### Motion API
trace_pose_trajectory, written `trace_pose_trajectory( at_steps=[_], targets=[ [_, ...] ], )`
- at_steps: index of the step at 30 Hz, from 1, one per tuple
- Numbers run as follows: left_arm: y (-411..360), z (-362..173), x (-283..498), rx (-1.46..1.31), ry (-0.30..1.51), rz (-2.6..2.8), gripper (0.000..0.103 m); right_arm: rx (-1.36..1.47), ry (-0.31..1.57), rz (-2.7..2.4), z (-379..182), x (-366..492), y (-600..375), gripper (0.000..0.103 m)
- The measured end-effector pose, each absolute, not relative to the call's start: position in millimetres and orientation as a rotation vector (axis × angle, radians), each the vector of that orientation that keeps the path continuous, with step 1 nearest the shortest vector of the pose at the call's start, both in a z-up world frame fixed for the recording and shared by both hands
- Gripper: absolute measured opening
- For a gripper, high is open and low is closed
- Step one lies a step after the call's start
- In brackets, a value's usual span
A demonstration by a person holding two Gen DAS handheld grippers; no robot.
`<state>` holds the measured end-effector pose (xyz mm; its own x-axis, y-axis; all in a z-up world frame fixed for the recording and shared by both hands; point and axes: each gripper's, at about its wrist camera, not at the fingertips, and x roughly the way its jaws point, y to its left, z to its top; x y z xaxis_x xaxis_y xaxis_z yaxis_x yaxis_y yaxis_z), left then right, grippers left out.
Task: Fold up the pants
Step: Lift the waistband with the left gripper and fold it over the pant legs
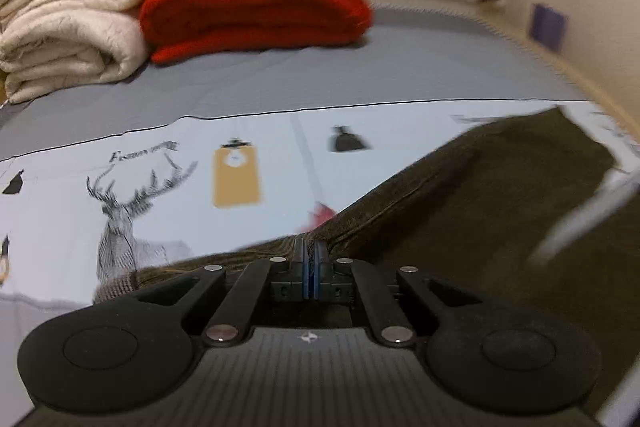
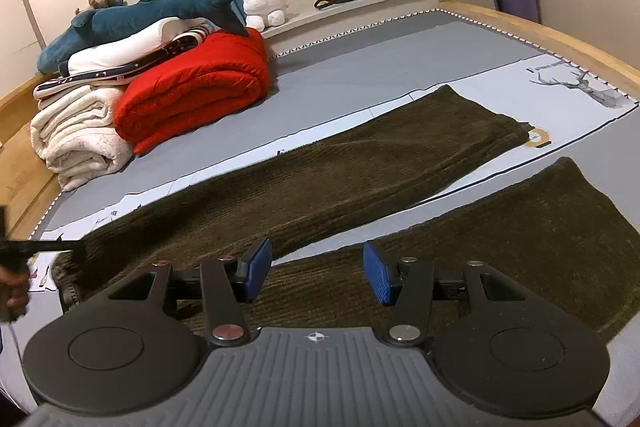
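Corduroy pants [image 1: 460, 195] in downtilted left claw [image 1: 310, 259]

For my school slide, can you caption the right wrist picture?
An open right hand-held gripper hovers over dark green pants spread on the bed.

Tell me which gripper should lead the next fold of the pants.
Left. The left gripper has its jaws shut on the pants at their edge, ready to carry it over; the right gripper hangs open, gripping nothing.

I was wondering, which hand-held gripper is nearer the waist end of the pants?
Left. The left hand-held gripper is pinching the pants there; the right hand-held gripper hovers open above the nearer leg.
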<state>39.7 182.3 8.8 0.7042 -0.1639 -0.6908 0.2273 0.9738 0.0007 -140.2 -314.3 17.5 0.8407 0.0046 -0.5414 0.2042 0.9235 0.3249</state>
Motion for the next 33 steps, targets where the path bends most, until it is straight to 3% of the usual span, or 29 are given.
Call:
trace_pose_trajectory(
  at_steps=[5,8,10,12,14,21,30,33],
  targets=[
    [167.6,6.5,-67.0,-0.005,0.773,-0.299,0.001,0.362,0.557,-0.100,19.9,-159.5,-303.3,0.054],
    [168.7,-19.8,-100.0,-0.091,0.883,-0.328,0.000,0.327,0.551,-0.094,21.7,-173.4,-295.4,0.054],
    [178.7,-28.9,-104.3,-0.187,0.959,-0.283,0.005,0.308,0.549,-0.097,22.3,-180.4,-292.2,0.054],
    [200.4,-30.4,-105.1,-0.366,0.974,-0.237,0.037,0.294,0.548,-0.098,22.7,-185.9,-290.7,0.054],
    [221.4,-41.3,-102.6,-0.535,1.028,-0.210,0.053,0.283,0.546,-0.100,23.6,-189.5,-289.9,0.054],
    [266.8,-82.7,-77.4,-0.790,1.128,0.028,0.054,0.293,0.540,-0.131,22.5,-193.6,-291.5,0.054],
    [264.2,-86.1,-53.4,-0.773,1.108,0.105,0.054,0.289,0.561,-0.137,18.4,-186.0,-285.4,0.054],
    [261.9,-85.5,-54.5,-0.740,1.111,0.120,0.046,0.280,0.572,-0.134,16.8,-182.2,-282.9,0.054]
  ],
)
